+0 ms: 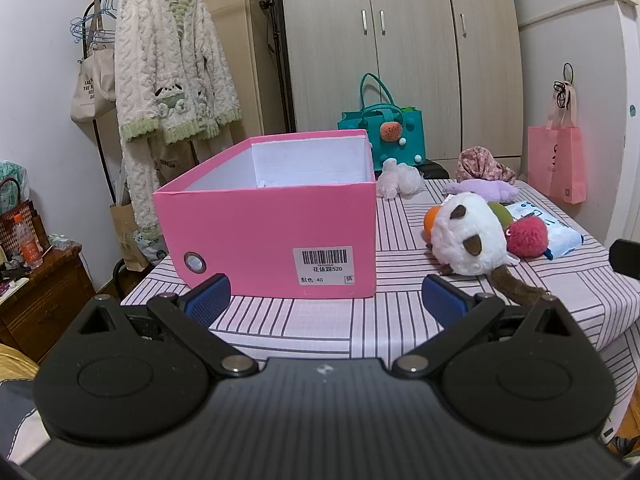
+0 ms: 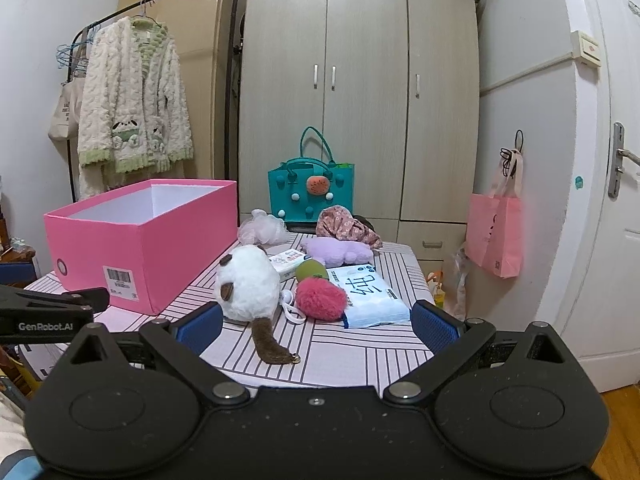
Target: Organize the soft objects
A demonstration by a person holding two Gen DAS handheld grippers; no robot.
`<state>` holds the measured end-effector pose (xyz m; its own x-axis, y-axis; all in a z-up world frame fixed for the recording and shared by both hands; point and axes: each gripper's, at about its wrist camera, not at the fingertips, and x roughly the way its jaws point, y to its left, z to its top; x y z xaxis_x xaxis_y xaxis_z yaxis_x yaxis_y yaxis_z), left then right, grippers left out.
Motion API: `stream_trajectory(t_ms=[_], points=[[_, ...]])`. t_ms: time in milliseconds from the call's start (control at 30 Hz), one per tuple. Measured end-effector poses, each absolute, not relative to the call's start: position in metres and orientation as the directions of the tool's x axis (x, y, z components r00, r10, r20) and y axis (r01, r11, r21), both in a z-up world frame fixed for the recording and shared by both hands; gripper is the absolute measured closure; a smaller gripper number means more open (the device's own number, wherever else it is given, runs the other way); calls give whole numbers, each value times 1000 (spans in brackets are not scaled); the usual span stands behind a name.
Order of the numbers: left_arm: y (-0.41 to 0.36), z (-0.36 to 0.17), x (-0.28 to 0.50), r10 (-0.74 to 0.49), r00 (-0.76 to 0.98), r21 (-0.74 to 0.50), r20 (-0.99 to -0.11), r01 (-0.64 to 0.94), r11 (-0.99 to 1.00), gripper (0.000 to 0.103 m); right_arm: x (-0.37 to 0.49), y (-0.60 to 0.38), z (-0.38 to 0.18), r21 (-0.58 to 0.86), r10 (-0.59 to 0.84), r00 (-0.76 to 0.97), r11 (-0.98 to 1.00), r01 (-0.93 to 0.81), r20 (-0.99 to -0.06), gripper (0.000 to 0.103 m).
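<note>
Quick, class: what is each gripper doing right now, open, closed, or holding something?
Left gripper: open, holding nothing, facing the pink box.
Right gripper: open, holding nothing, facing the white plush toy.

A pale wood-grain wardrobe (image 2: pixel 360 92) with three doors fills the back wall, with a taller beige cabinet (image 2: pixel 200 60) to its left and a white door (image 2: pixel 608 208) with a metal lever handle to its right. A black clothes rail (image 1: pixel 100 8) stands against the white wall on the left, bearing a fluffy cream and green robe (image 1: pixel 168 68) and a canvas tote (image 1: pixel 90 88). A dark wooden side cabinet (image 1: pixel 44 292) sits low at the left, and a strip of wood floor (image 2: pixel 620 432) shows at the lower right.
</note>
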<state>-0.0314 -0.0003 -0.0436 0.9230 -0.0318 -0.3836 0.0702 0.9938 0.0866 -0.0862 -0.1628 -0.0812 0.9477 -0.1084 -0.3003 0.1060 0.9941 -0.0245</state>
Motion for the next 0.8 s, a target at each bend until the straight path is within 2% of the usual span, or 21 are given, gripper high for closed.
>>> stream_trajectory(t_ms=[367,800], points=[[-4,-42,-31,-36,922,100,-384,80,992,0,-78,-171,-85,-9,-140,923,989,146,-358,1],[-9,-40,-29,-59,909,100,-413,109,989,0,-69,-171,-89,-35,-122,910,992,118,-397,1]])
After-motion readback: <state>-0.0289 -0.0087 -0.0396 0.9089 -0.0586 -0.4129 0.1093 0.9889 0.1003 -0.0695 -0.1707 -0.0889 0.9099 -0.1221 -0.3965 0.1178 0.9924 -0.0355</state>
